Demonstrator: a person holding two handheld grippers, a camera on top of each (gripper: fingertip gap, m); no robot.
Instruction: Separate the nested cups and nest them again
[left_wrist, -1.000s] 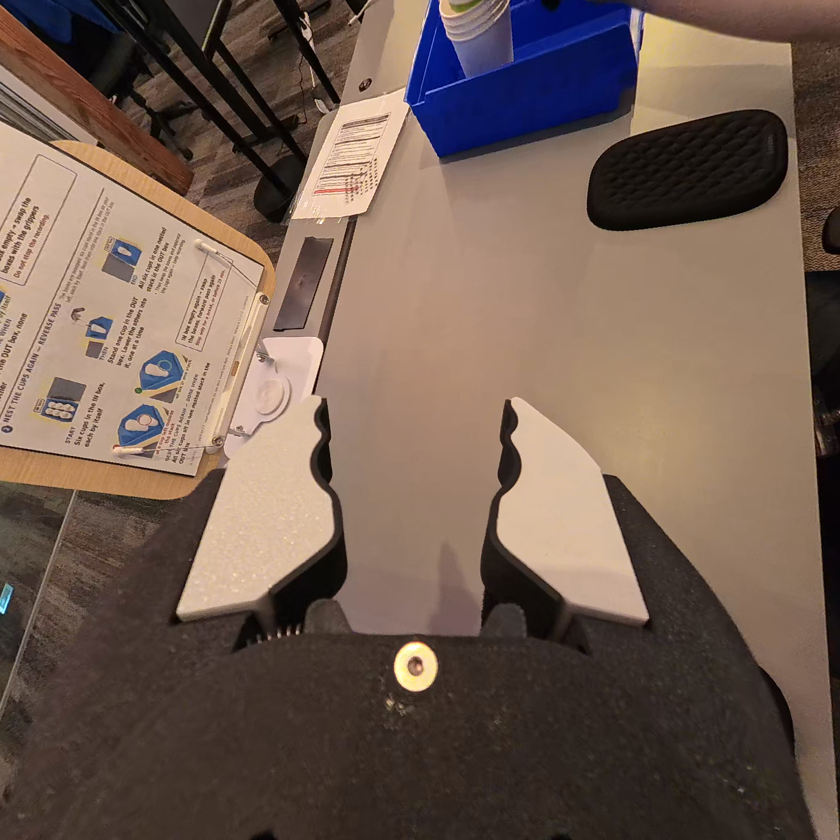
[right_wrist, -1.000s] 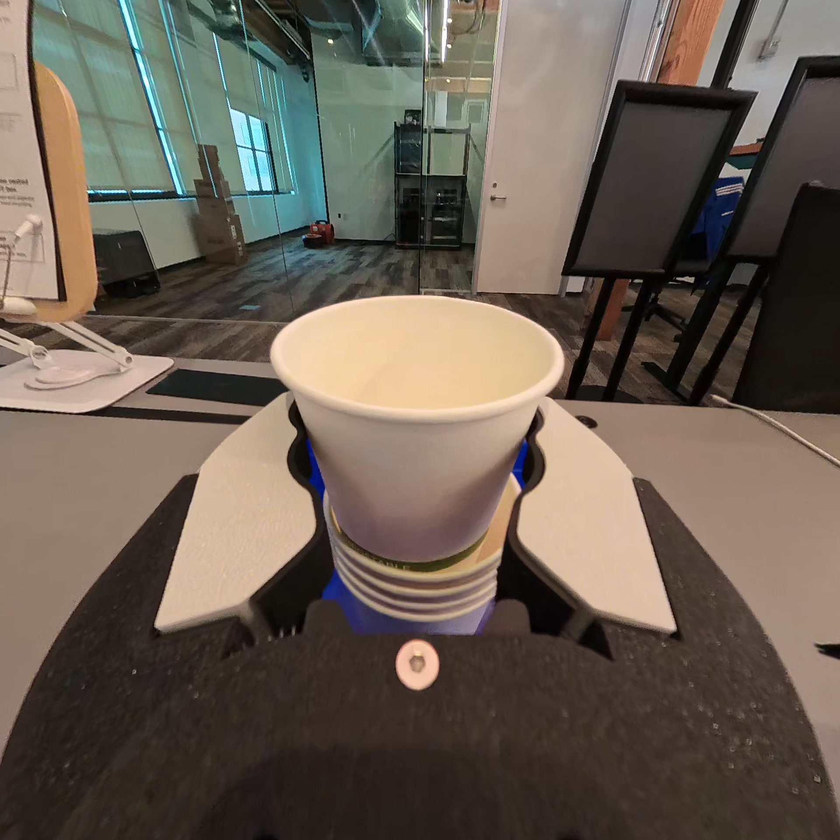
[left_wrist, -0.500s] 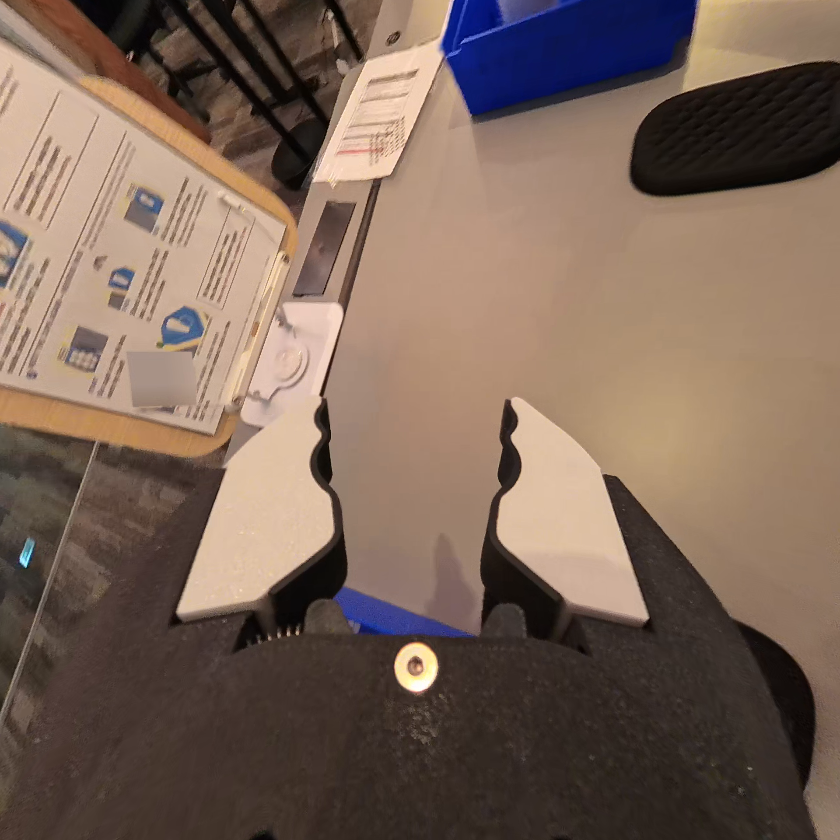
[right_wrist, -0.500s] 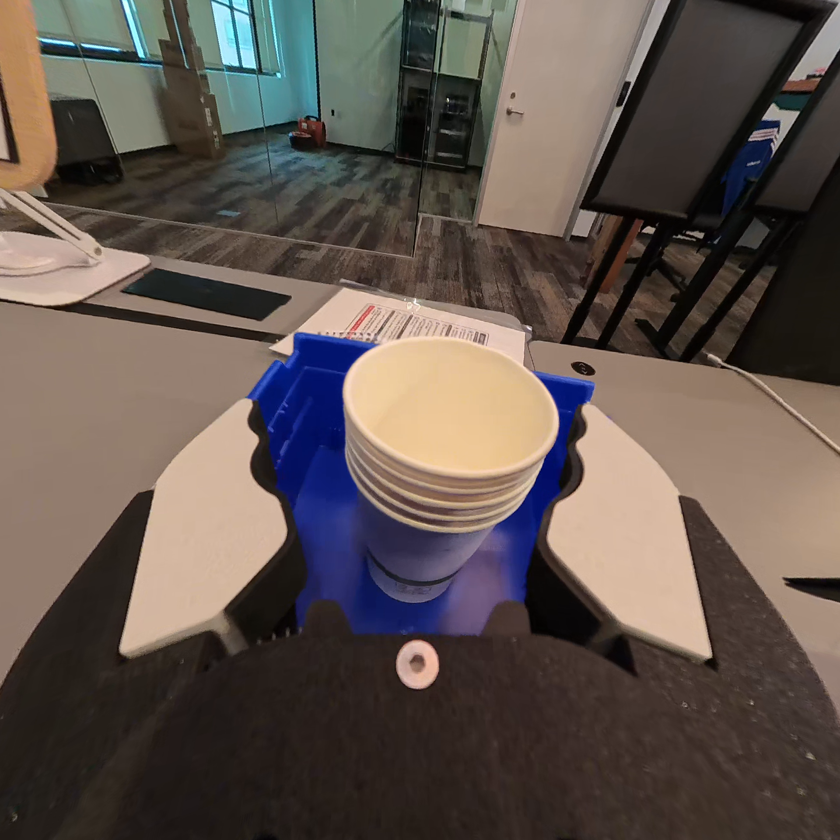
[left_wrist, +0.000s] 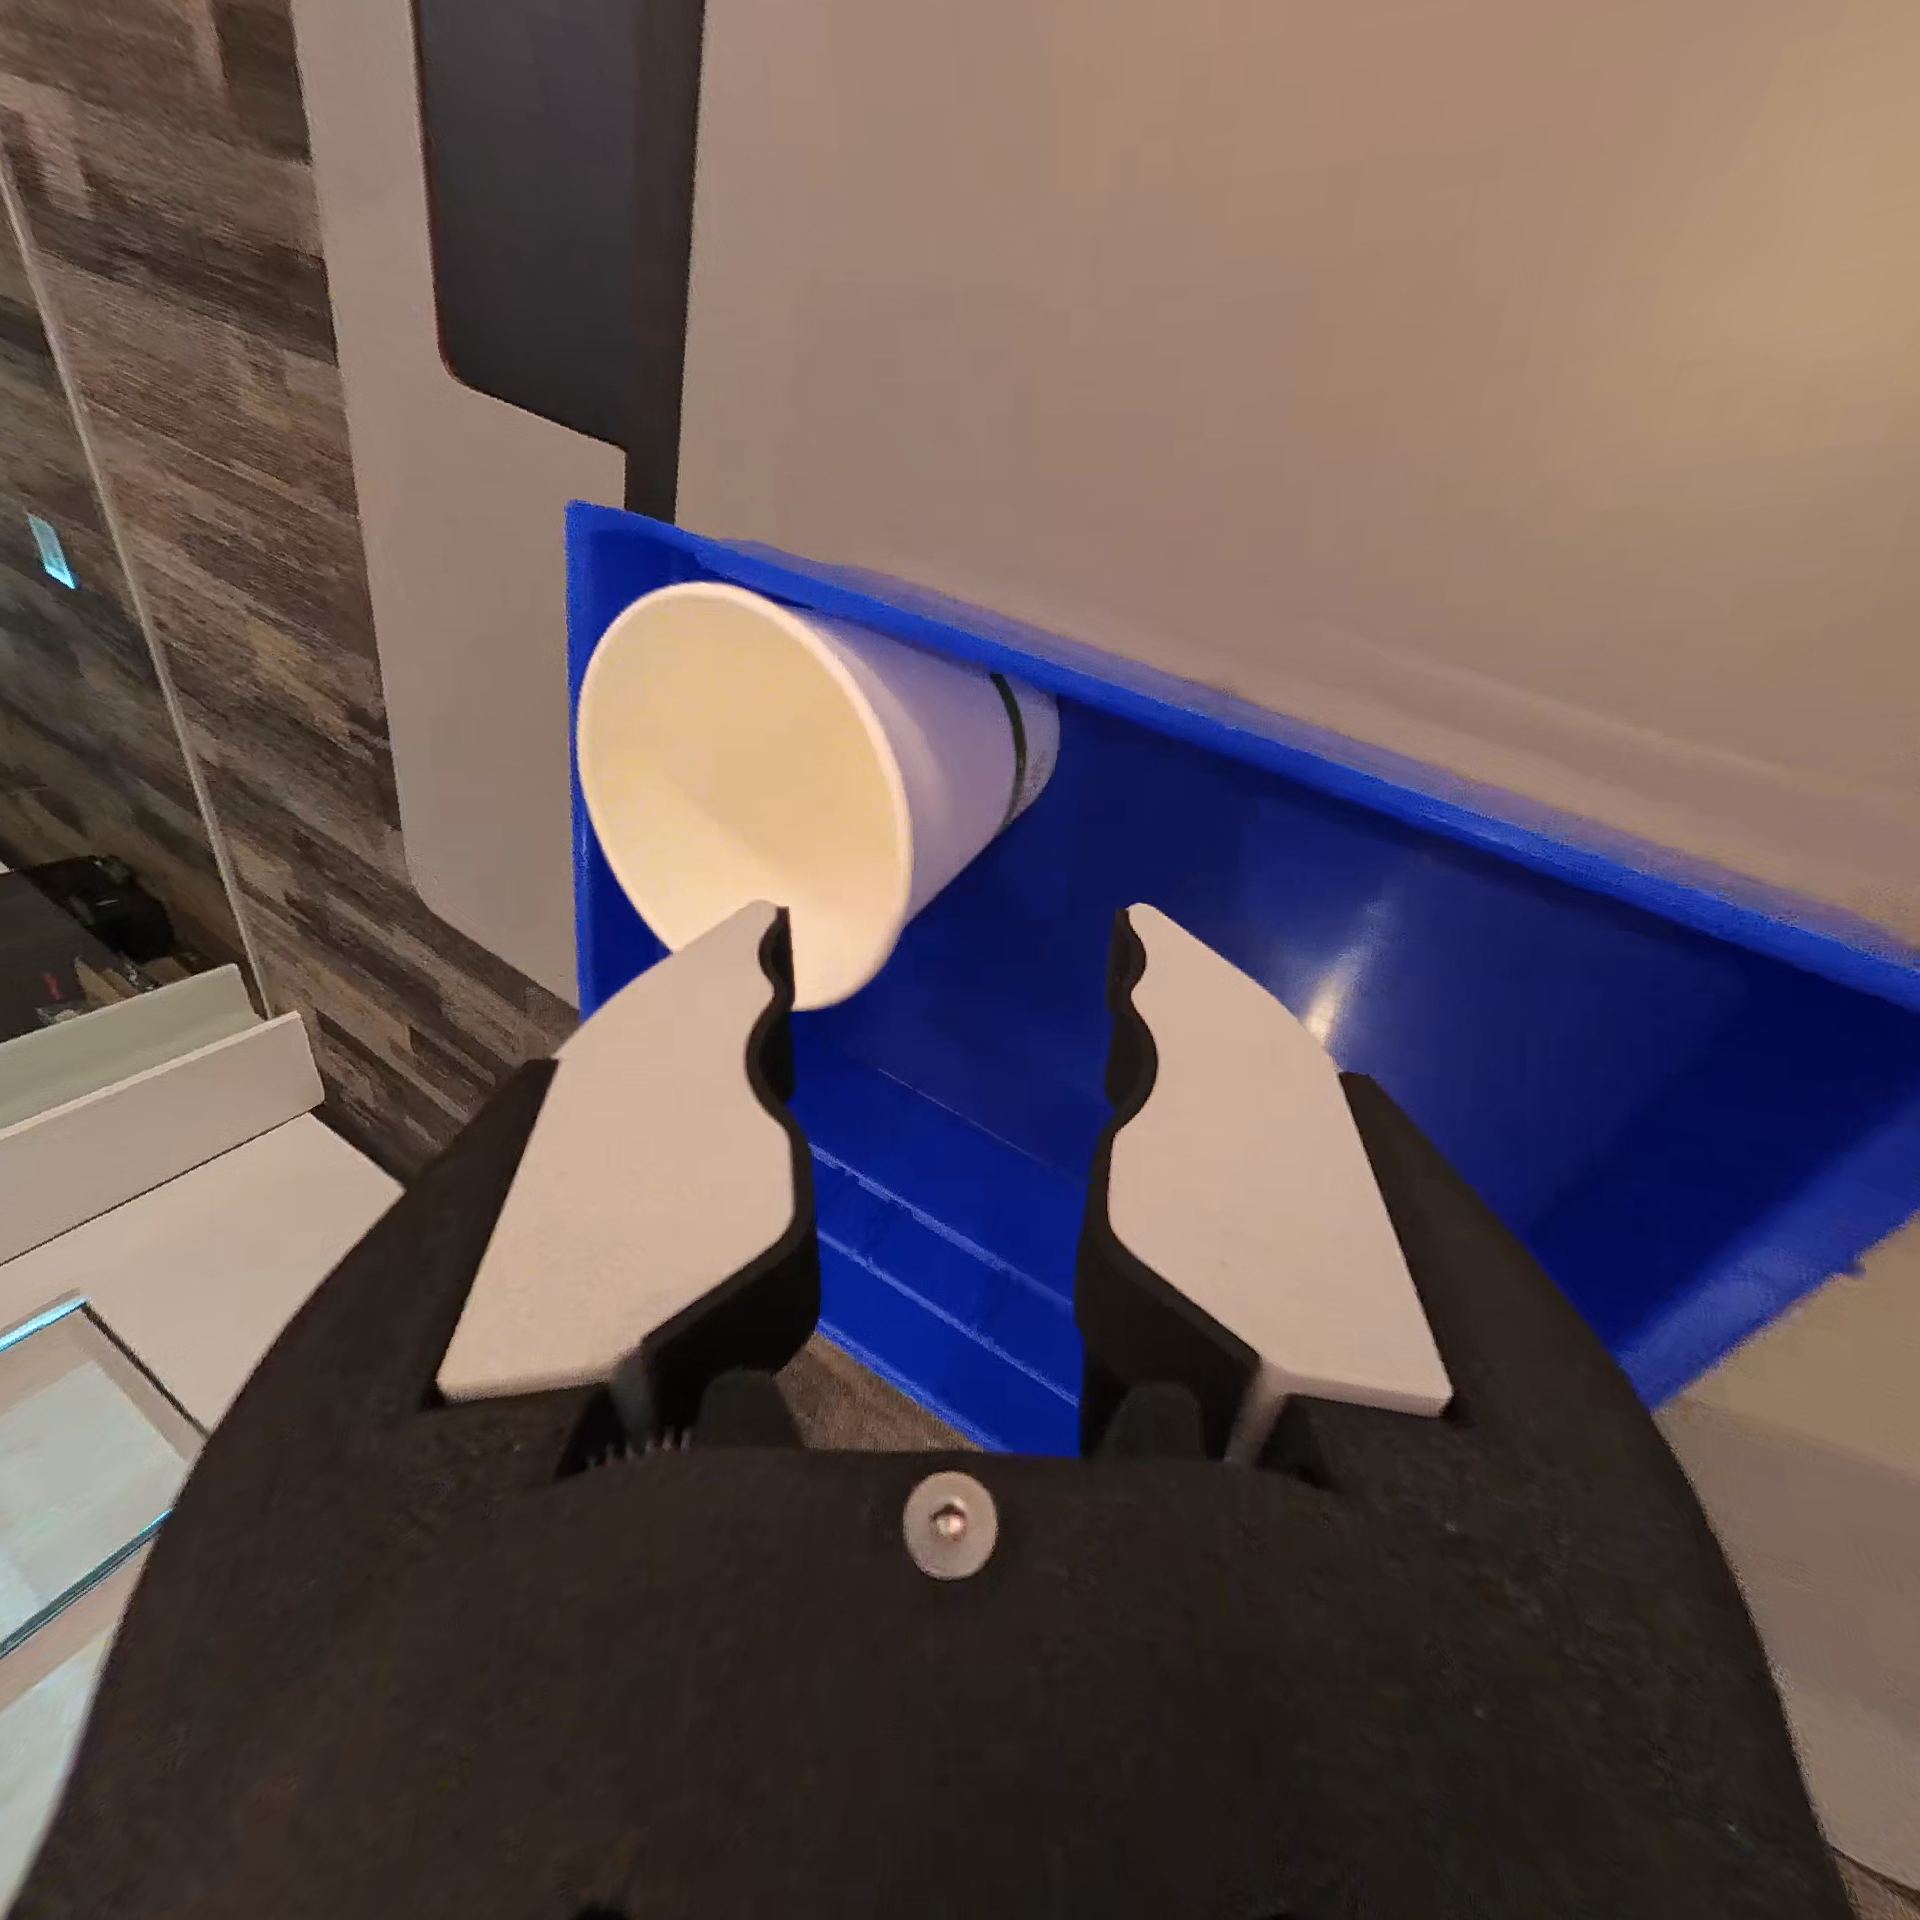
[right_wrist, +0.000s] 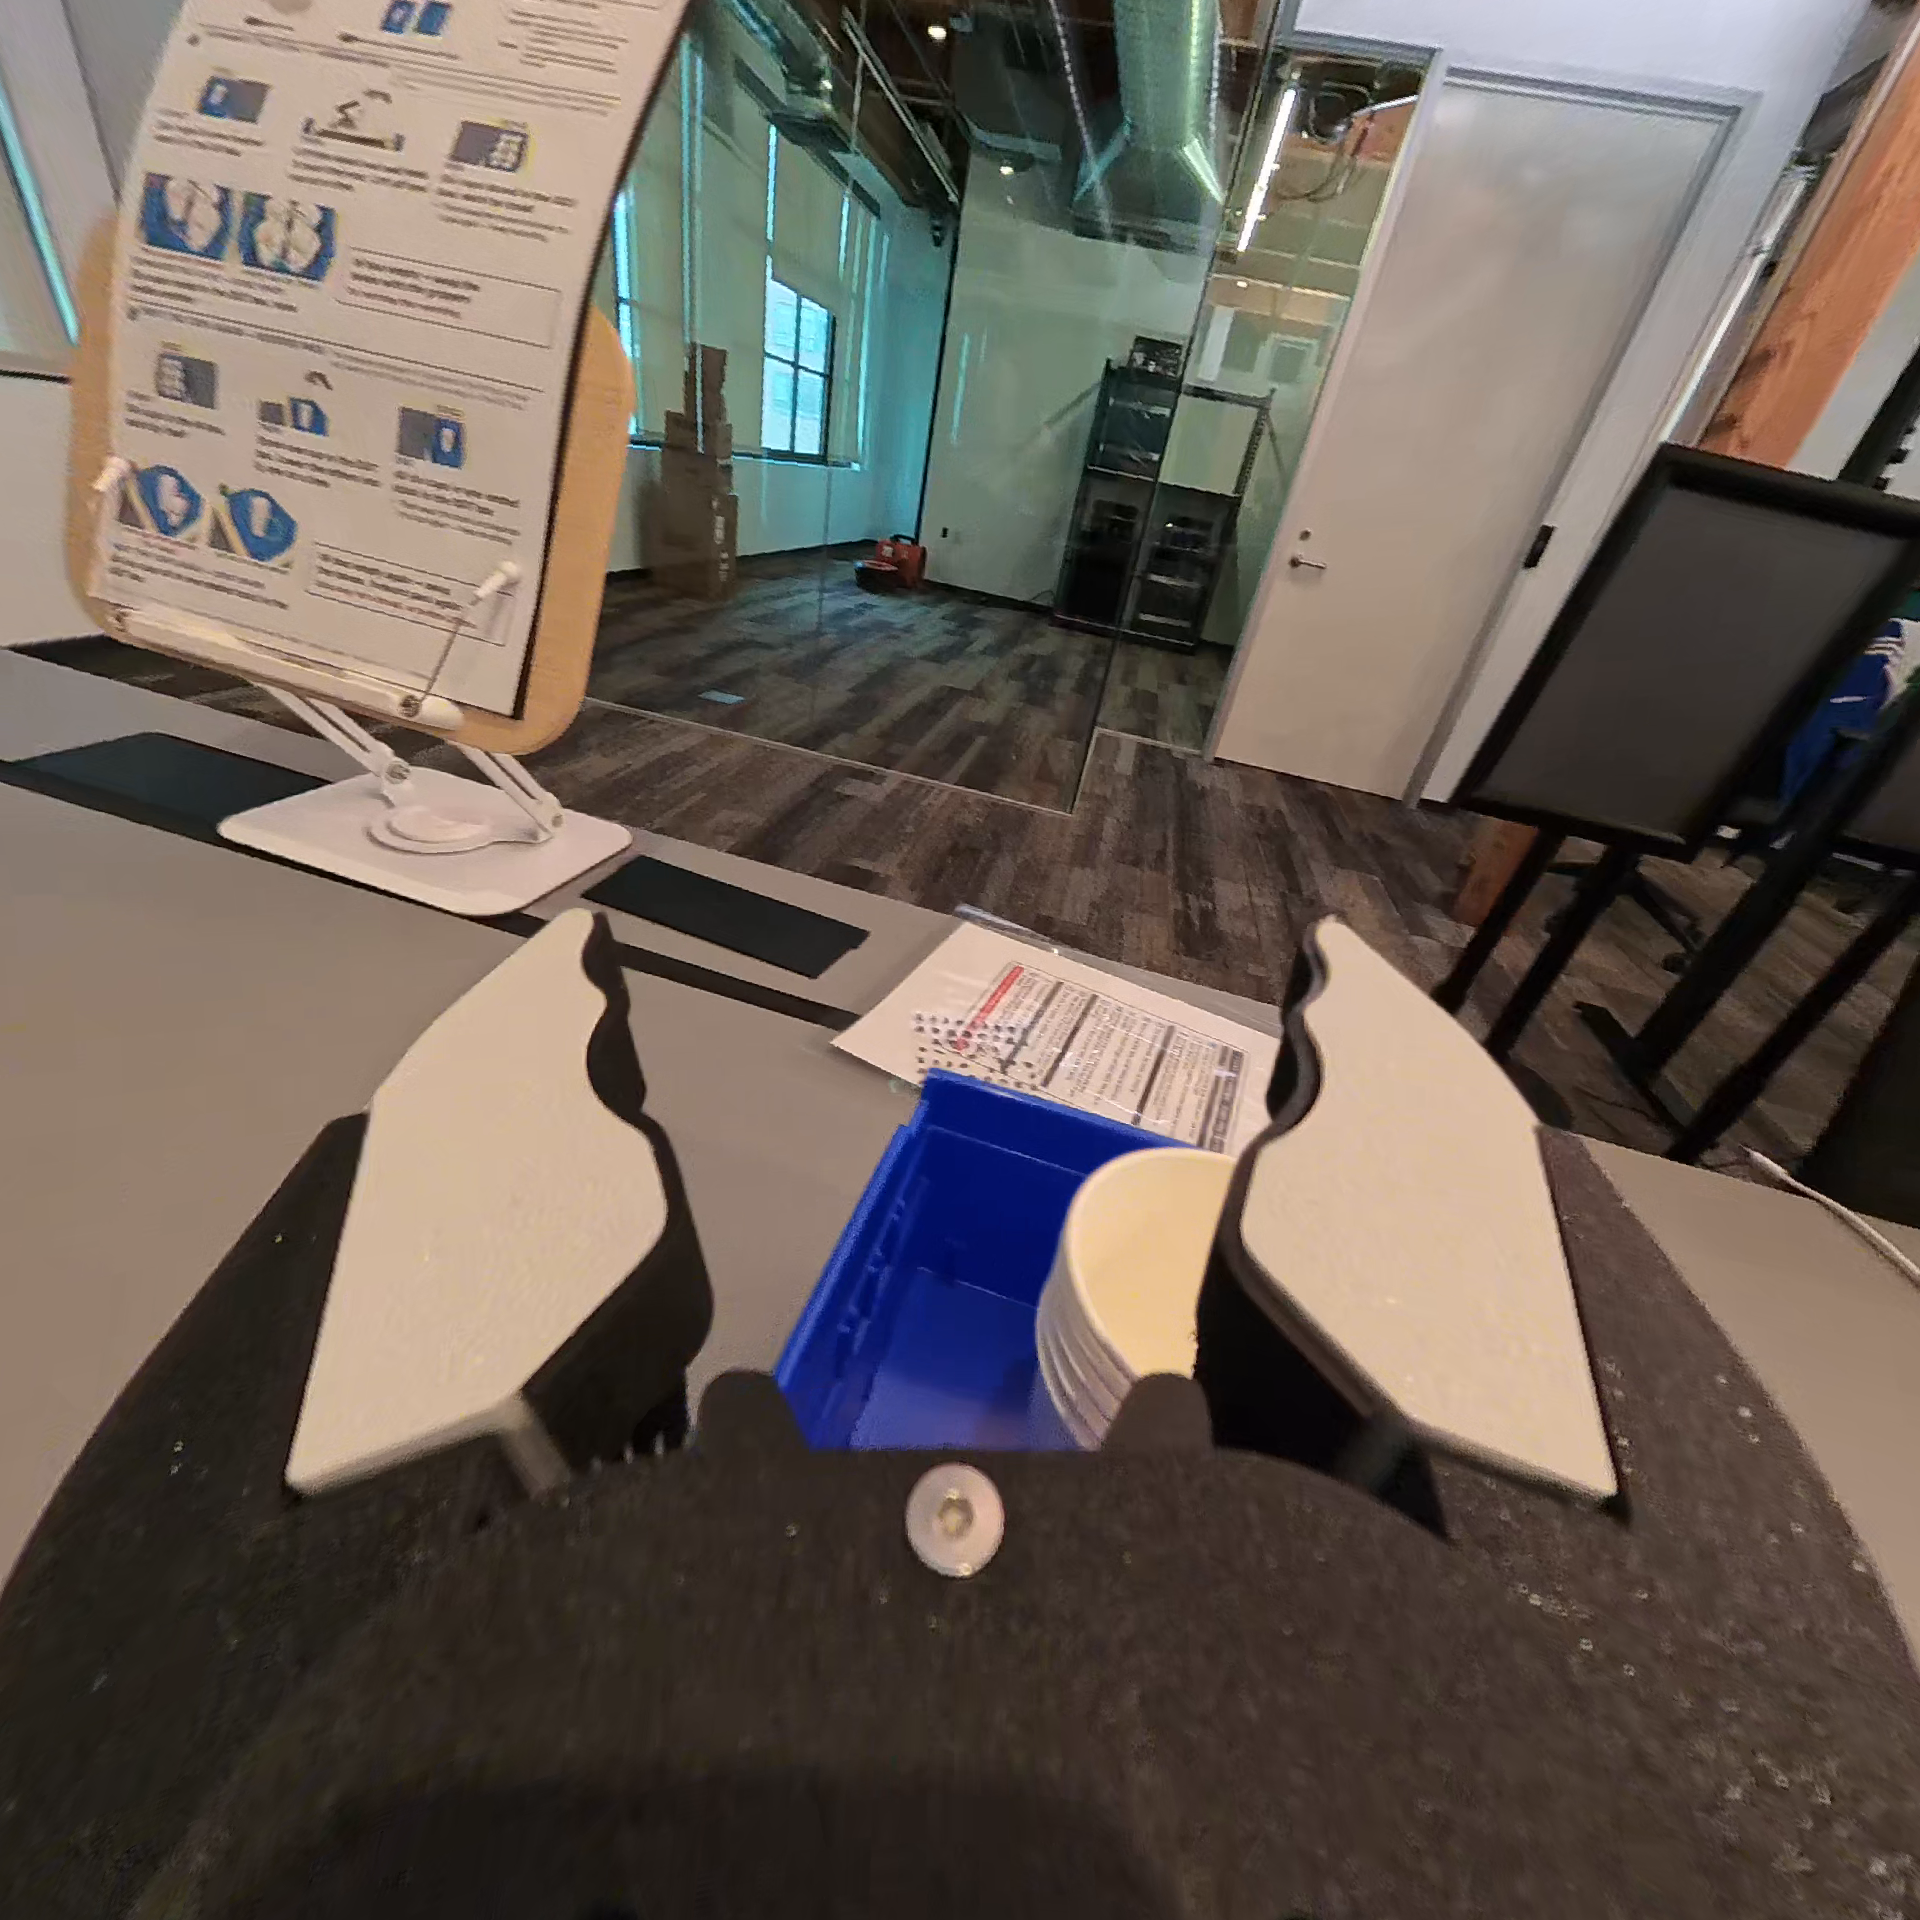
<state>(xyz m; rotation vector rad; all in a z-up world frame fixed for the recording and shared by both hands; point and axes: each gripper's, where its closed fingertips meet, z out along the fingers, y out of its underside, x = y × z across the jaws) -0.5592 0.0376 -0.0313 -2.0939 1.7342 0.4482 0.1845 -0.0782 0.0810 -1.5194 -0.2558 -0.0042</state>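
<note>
In the left wrist view a single white paper cup (left_wrist: 748, 790) sits in the left end of a blue bin (left_wrist: 1455, 935), its mouth towards me. My left gripper (left_wrist: 951, 925) is open and empty above the bin, and its left fingertip overlaps the cup's rim in the picture. In the right wrist view a stack of nested white cups (right_wrist: 1132, 1278) stands in another blue bin (right_wrist: 914, 1247), partly hidden behind my right finger. My right gripper (right_wrist: 956, 935) is wide open and empty, above and short of that stack.
Both bins rest on a grey table (right_wrist: 208, 987). An instruction sheet on a wooden stand (right_wrist: 343, 343) rises at the back left, and a printed sheet (right_wrist: 1070, 1039) lies behind the bin. Black easel boards (right_wrist: 1683, 644) stand beyond the table at the right.
My right gripper let the top cup go onto the stack, opened wide and pulled back to the left. My left gripper swung from the bare table to the bin with the single cup.
</note>
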